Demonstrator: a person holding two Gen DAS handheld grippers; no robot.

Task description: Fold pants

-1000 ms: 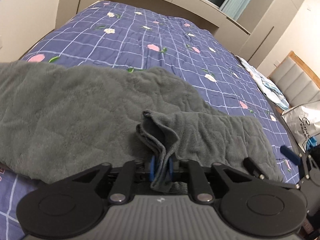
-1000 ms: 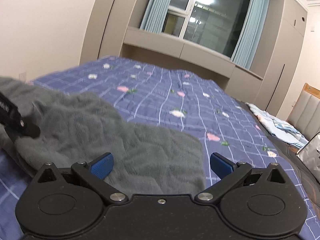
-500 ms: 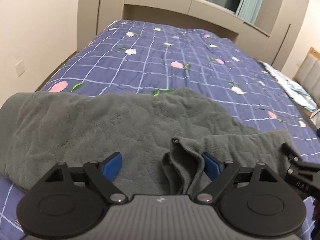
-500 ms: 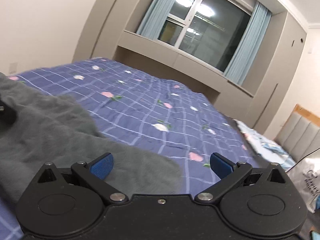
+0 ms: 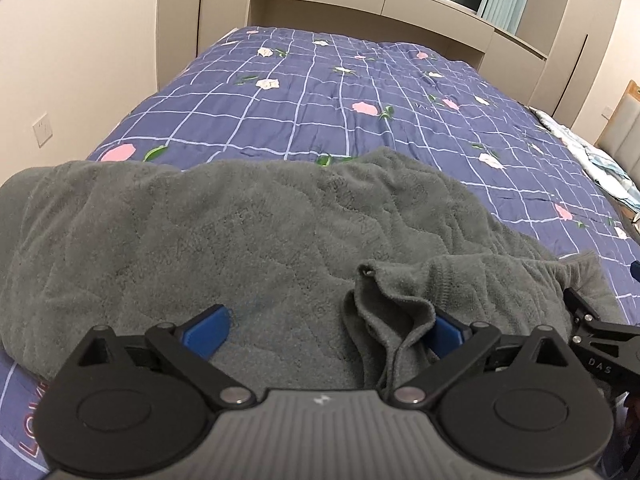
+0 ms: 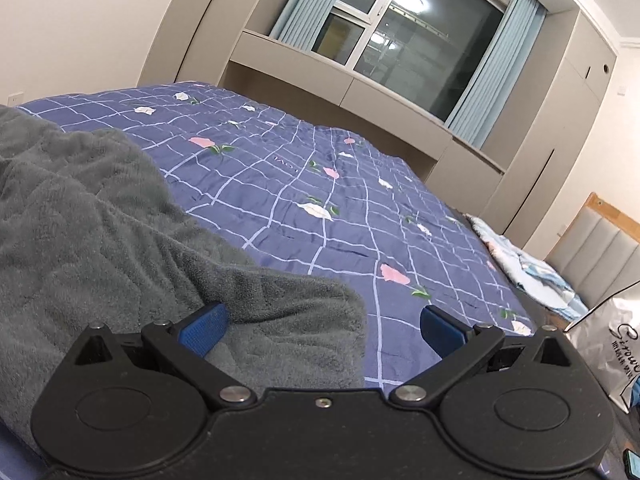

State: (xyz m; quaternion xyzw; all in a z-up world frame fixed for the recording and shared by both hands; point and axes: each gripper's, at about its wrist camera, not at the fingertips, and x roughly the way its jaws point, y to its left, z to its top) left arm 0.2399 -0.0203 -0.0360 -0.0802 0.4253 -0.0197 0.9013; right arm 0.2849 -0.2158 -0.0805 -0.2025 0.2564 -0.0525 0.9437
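Released a second ago, the bunched cuff now lies loose at lower centre, on the grey pants. Left gripper is opening, pinching nothing; right gripper stands spread, so this fold looks laid

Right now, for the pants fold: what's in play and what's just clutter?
In play:
- grey pants, spread on the bed
- left gripper, jaws opening, bunched cloth between them
- right gripper, open over the pants' edge

Lying about:
- floral quilt
- light bedding
- white bag
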